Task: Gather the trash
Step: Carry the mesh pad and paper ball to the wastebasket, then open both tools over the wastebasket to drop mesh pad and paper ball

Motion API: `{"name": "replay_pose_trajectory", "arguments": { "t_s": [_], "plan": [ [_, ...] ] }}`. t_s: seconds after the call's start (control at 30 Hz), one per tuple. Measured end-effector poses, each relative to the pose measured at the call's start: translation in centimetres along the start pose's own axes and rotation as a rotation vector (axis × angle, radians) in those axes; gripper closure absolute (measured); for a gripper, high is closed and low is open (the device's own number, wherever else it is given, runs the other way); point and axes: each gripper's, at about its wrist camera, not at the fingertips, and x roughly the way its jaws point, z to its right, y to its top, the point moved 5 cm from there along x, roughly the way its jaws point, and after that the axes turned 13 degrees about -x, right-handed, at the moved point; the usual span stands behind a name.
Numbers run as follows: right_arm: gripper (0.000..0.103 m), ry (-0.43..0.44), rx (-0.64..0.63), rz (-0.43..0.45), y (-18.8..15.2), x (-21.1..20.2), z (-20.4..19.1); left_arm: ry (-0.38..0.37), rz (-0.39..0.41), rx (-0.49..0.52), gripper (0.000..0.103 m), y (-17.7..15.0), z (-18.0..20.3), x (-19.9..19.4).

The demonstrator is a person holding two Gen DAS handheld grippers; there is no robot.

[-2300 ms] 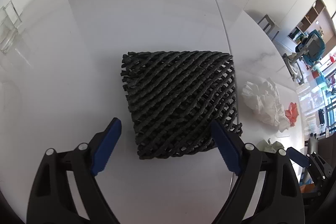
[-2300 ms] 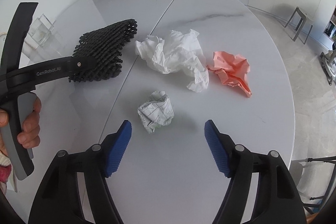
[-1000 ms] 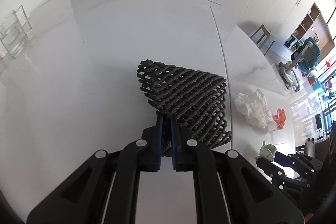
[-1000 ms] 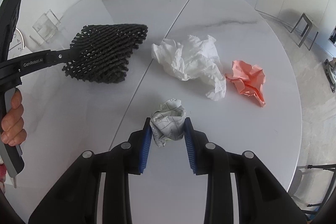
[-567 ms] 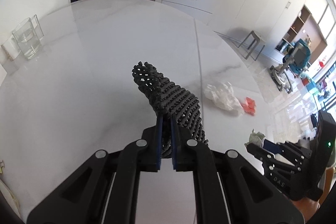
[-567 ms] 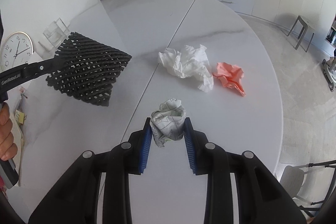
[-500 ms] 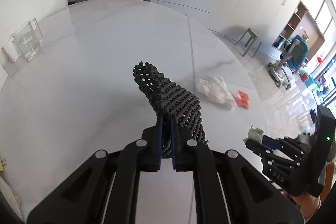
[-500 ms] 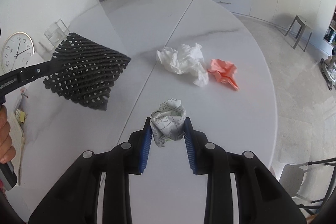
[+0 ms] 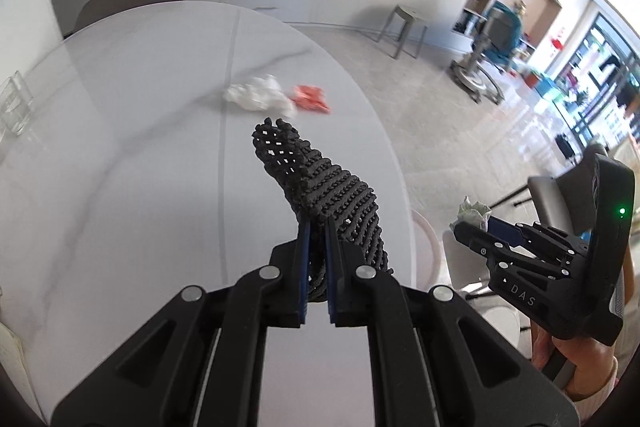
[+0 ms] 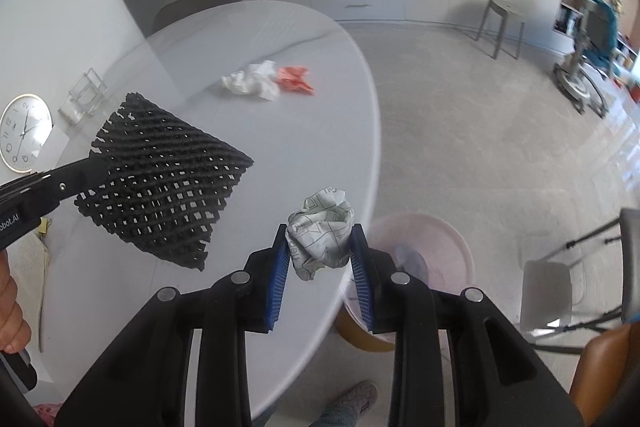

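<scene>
My left gripper is shut on a black foam net and holds it in the air above the white table; the net also shows in the right wrist view. My right gripper is shut on a crumpled printed paper ball, lifted over the table's right edge; the ball also shows in the left wrist view. A pale pink bin stands on the floor just beyond the right gripper. A crumpled white paper and a crumpled orange paper lie on the table farther off.
A glass vessel stands at the table's left side, and a round clock lies near it. A chair stands at the far end. A metal chair frame stands to the right of the bin.
Both grippers have lifted their loads and swung to the right. The pink bin has come into the right wrist view. The white and orange papers now lie farther away.
</scene>
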Motion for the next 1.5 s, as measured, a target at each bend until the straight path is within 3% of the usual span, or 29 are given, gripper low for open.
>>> {"name": "replay_pose_trajectory", "arguments": {
  "t_s": [0.37,0.83,1.5],
  "plan": [
    [0.072,-0.089,0.112,0.019,-7.1,-6.4,5.9,-0.071,-0.047,0.122,0.096,-5.2,9.4,0.0],
    [0.072,-0.103,0.175,0.040,-9.1,-7.8,10.0,-0.075,-0.098,0.186,0.096,-6.6,14.7,2.7],
    [0.072,-0.116,0.298,-0.023,-9.5,-3.3,17.2,-0.032,-0.295,0.250,0.094,-5.4,20.9,16.8]
  ]
}}
